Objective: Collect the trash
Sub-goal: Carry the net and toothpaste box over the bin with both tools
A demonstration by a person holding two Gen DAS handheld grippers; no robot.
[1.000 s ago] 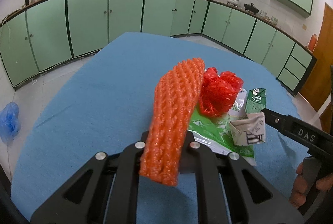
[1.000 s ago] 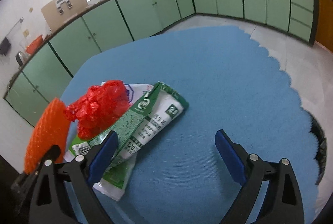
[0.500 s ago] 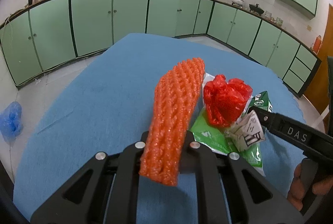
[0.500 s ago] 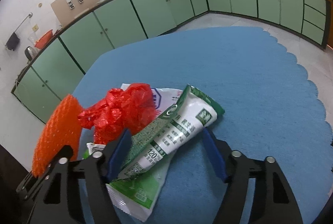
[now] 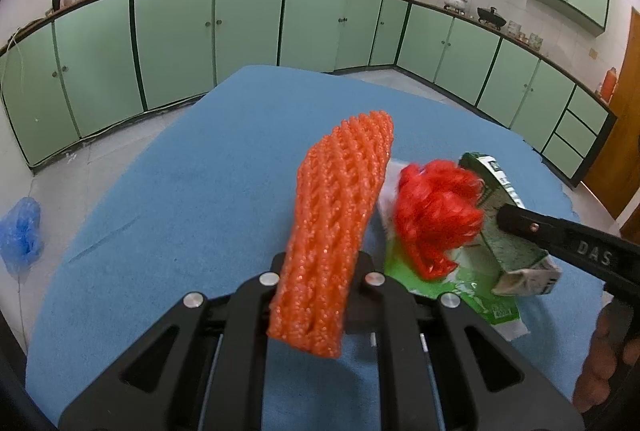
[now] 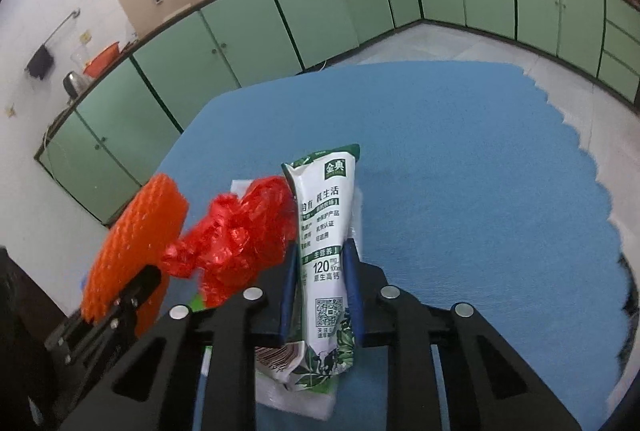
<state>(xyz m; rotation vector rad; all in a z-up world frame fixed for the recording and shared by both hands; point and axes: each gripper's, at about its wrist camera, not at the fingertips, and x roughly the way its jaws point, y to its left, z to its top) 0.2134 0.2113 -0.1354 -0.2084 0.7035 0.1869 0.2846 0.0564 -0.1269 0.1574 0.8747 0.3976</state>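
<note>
My left claw (image 5: 316, 291) was squeezed tight on the orange foam net (image 5: 340, 215). I held it up off the blue desk (image 5: 192, 199) so it would not fall back down.

Next to it sat a scrunched red plastic bag (image 5: 436, 215). It lay on a flat green and white wrapper (image 5: 480, 295), which was on the desk. They were piled close, so I think they could be picked up soon.

On the right, my right claw (image 6: 320, 287) was closing on the milk carton (image 6: 324, 239). The carton stood between the two blue pads (image 6: 289, 287), and they looked like they were touching its sides. I grabbed it low down, I think, so it would not slip. Both claws had trash, but the bag and wrapper were not yet picked up.
</note>
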